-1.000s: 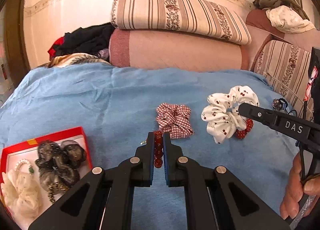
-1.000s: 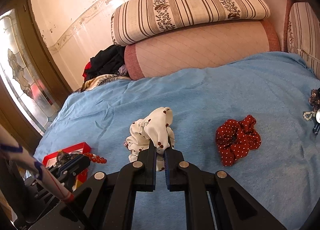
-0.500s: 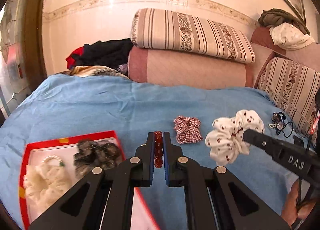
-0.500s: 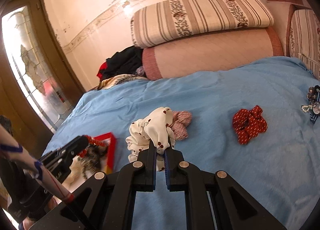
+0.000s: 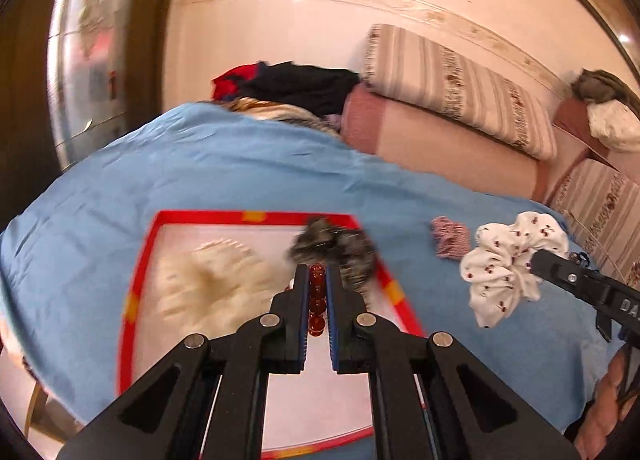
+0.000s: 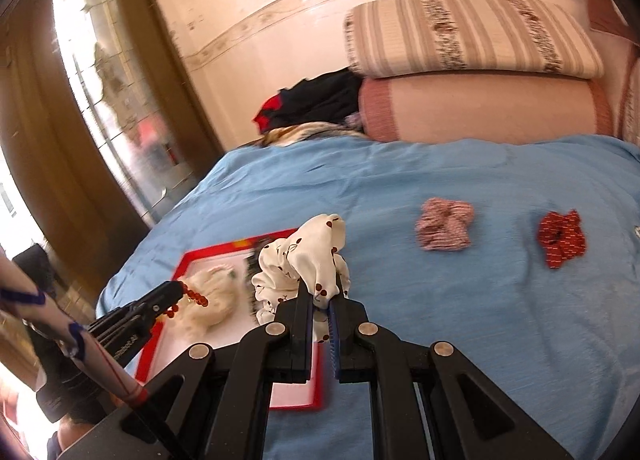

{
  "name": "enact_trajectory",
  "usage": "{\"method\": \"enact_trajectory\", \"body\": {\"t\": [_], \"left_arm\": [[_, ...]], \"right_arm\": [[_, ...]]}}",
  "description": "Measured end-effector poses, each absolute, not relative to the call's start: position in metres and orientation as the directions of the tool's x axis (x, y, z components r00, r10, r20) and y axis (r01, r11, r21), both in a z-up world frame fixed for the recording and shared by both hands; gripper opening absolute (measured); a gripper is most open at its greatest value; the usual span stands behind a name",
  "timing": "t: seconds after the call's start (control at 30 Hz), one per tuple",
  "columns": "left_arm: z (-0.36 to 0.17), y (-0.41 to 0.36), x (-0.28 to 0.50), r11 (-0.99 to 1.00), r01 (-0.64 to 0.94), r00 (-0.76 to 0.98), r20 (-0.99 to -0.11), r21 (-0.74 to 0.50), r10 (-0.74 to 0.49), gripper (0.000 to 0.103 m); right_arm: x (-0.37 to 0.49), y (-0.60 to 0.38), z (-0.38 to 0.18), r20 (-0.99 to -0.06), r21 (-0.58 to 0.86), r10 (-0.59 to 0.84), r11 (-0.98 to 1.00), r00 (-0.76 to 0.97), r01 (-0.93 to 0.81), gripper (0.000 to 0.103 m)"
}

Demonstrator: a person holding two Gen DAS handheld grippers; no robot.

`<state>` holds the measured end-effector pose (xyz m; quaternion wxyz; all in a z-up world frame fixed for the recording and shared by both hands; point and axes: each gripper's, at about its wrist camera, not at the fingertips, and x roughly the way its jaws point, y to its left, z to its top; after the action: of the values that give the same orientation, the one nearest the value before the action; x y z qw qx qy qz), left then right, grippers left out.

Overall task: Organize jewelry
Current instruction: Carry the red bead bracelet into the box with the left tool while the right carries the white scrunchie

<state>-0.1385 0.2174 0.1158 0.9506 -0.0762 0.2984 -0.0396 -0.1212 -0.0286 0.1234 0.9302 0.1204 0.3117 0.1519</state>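
Observation:
My left gripper (image 5: 318, 280) is shut on a red bead bracelet (image 5: 317, 300) and holds it above the red-rimmed white tray (image 5: 136, 284). The tray holds a cream scrunchie (image 5: 208, 284) and a dark grey scrunchie (image 5: 336, 248). My right gripper (image 6: 320, 292) is shut on a white cherry-print scrunchie (image 6: 304, 260), held in the air just right of the tray (image 6: 296, 404). In the right wrist view the left gripper (image 6: 180, 292) with the beads (image 6: 194, 298) hangs over the tray. A red-checked scrunchie (image 6: 444, 230) and a red dotted scrunchie (image 6: 560, 240) lie on the blue sheet.
The blue bed sheet (image 5: 240, 180) covers the work surface. Striped and pink cushions (image 5: 452, 100) line the back, with a clothes pile (image 5: 296, 88) beside them. A glass-panelled door (image 6: 104, 108) stands at the left. The tray lies near the bed's left front edge.
Both grippers have swung left toward the tray with their loads. The left gripper with the bracelet has gone from beside the tray to over it. The cherry scrunchie has followed.

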Motion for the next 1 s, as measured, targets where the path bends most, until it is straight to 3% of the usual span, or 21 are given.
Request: {"method": "enact_trajectory", "body": {"t": [0.33, 0.67, 1.0], "left_arm": [[0.085, 0.254, -0.141, 0.977, 0.001, 0.759, -0.636, -0.212, -0.139, 0.008], [0.07, 0.243, -0.123, 0.983, -0.004, 0.721, -0.682, -0.181, -0.123, 0.007], [0.056, 0.238, -0.107, 0.99, -0.029, 0.688, -0.721, -0.14, -0.082, 0.007]], "right_arm": [[-0.118, 0.029, 0.092, -0.61, 0.338, 0.439, 0.897, 0.659, -0.285, 0.007], [-0.111, 0.047, 0.055, -0.685, 0.327, 0.435, 0.9, 0.584, -0.287, 0.007], [-0.096, 0.053, 0.039, -0.703, 0.33, 0.426, 0.905, 0.57, -0.269, 0.008]]}}
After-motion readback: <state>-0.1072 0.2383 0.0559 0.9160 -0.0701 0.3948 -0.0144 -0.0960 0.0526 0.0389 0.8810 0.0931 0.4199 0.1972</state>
